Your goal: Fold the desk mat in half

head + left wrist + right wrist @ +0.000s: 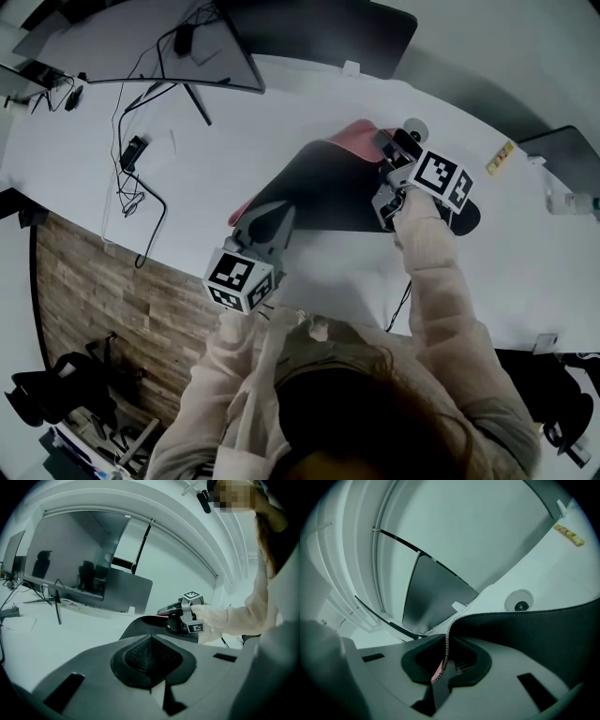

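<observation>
The desk mat [328, 192], black on one face and pink [352, 141] on the other, is lifted off the white desk [281, 103] and bowed between my two grippers. My left gripper [270, 223] is shut on the mat's near left corner; in the left gripper view its jaws [151, 660] are closed with the dark mat [145, 625] running away from them. My right gripper [389, 187] is shut on the mat's right edge. In the right gripper view the stitched edge [449, 634] stands pinched between the jaws [443, 660], a sliver of pink showing, and the black face [534, 634] curves off to the right.
A monitor [159, 42] on a stand and loose cables [131, 178] occupy the desk's far left. A small round disc [415, 128] lies just beyond the mat, and a yellow packet [500, 157] sits to the right. The desk's left edge drops to wooden floor [94, 291].
</observation>
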Tool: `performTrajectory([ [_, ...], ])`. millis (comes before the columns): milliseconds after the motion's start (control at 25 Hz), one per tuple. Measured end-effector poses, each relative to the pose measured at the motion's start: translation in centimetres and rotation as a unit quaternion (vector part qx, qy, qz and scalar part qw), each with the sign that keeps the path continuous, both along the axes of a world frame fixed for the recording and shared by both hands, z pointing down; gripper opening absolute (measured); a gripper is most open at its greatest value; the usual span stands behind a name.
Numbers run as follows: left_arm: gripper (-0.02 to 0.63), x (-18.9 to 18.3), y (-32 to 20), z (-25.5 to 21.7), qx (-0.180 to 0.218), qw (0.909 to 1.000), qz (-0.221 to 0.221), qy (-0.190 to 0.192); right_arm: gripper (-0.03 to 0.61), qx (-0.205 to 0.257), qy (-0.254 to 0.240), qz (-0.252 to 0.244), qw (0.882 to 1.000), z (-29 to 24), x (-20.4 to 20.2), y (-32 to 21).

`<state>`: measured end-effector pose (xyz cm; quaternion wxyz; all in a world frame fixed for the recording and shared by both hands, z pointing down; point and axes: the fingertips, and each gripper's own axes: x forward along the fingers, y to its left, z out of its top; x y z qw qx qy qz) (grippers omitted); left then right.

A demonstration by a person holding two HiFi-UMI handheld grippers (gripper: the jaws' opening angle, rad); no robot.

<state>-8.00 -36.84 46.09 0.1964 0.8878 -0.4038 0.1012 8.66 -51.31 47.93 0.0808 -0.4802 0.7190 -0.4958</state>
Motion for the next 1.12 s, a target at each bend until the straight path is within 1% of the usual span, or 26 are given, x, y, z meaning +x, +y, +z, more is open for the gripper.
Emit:
performTrajectory([
  [120,0.026,-0.1,-0.7,0.3,-0.003,1.0,-0.005,-0.002,0.053,-0.007,0.008,0.003,1.0,0.7,0.0,-1.6],
  [240,0.026,-0.1,-1.0,0.5,-0.005,1.0,-0.007,-0.002,0.089,-0.016,0.011,0.003,1.0,1.4,-0.4,-2.5],
  [320,0.026,-0.1,-1.0,0.6,-0.005,1.0,-0.008,0.0,0.125,-0.021,0.001,0.001,1.0,1.7,-0.7,-2.6],
  [400,0.026,0.0,-0.8,0.5,-0.005,1.0,-0.008,0.001,0.193,-0.016,-0.002,0.004,1.0,1.4,-0.7,-2.6],
  [440,0.026,0.0,-0.7,0.5,-0.004,1.0,-0.009,0.001,0.221,-0.007,0.004,0.01,1.0,1.1,-0.5,-2.7],
  [520,0.026,-0.1,-0.5,0.4,-0.004,0.9999,-0.009,0.001,0.241,0.016,0.023,0.016,0.999,0.0,0.0,-3.0],
  [600,0.026,-0.2,-0.2,0.4,-0.003,0.9999,-0.01,0.002,0.252,0.028,0.035,0.011,0.999,-0.7,0.0,-2.9],
  [760,0.026,-0.2,0.5,0.2,-0.001,1.0,-0.009,0.004,0.264,0.028,0.043,0.0,0.999,-1.1,-0.1,-1.9],
  [960,0.026,-0.1,1.2,-0.4,0.008,0.9999,-0.005,0.008,0.264,0.039,0.036,-0.006,0.999,-2.5,-0.3,-0.2],
  [1080,0.026,-0.2,1.9,-0.8,0.013,0.9999,-0.002,0.01,0.26,0.049,0.049,-0.015,0.997,-3.3,-0.6,1.4],
  [1120,0.026,-0.2,2.1,-0.9,0.014,0.9998,0.0,0.011,0.249,0.052,0.055,-0.021,0.997,-3.5,-0.7,2.1],
])
